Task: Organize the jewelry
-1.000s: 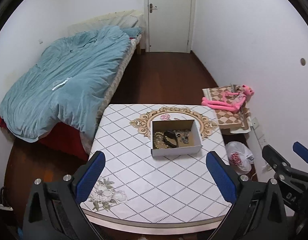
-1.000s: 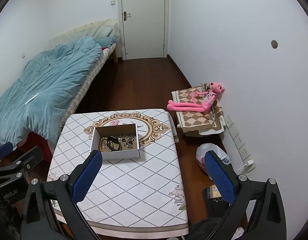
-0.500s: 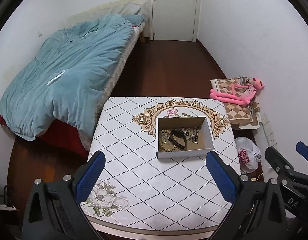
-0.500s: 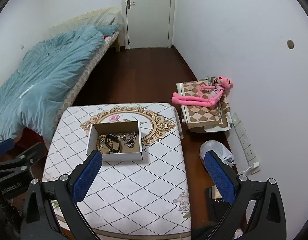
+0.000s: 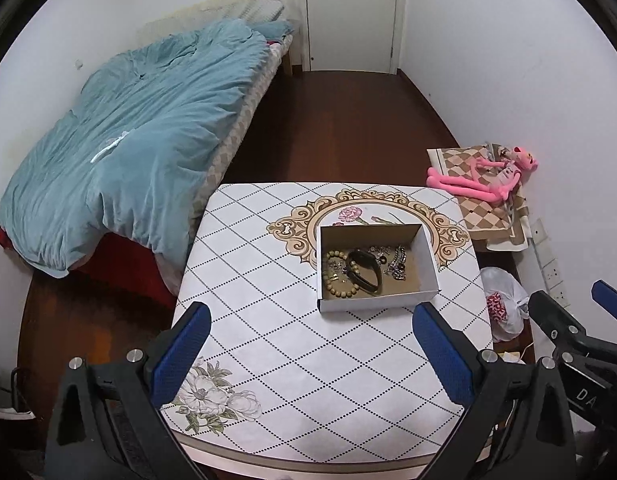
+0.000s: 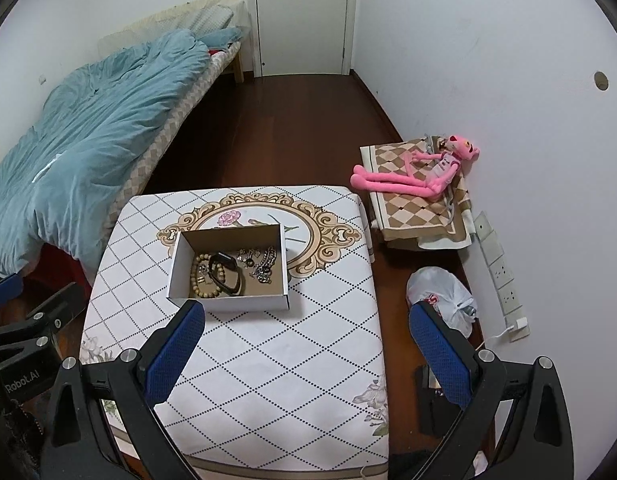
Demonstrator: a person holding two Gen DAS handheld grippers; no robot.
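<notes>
Open white cardboard box (image 5: 378, 268) sits on the diamond-patterned white table (image 5: 292, 360), over its gold medallion. Inside the box: wooden bead bracelet (image 5: 337, 274), black band (image 5: 364, 272), silver chain pieces (image 5: 396, 264). Left gripper (image 5: 310, 354) and right gripper (image 6: 308, 354) both spread wide, empty, above the table short of the box.

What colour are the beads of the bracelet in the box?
Tan, wood-like beads on the bracelet at the left of the box; clearest in the left wrist view.

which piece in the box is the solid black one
The black band, a smooth dark loop lying mid-box in the cardboard box. The beaded bracelet left of it is tan wooden beads; the chain pieces to its right are silvery metal.
</notes>
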